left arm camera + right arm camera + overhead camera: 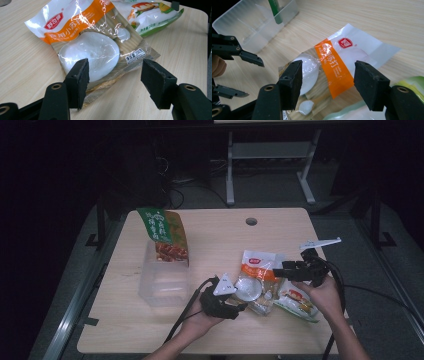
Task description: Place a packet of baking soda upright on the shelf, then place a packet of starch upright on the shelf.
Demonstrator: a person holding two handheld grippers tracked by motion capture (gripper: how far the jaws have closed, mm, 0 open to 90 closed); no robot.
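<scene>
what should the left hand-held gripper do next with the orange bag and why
Probably ease forward and shut on the orange bag. The left hand-held gripper stands open at the bag's near edge, holding nothing, and the clear bin with one packet in it looks like the place to put it.

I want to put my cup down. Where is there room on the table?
The table is bare between the clear box and the orange packet, and along the far edge by the round hole. It is crowded near both tools, where the orange packet and green packet lie.

Pale wooden table [220, 240]: clear tub [164, 279], orange-banded packet [257, 277], seemingly green-edged packet [296, 302].
</scene>
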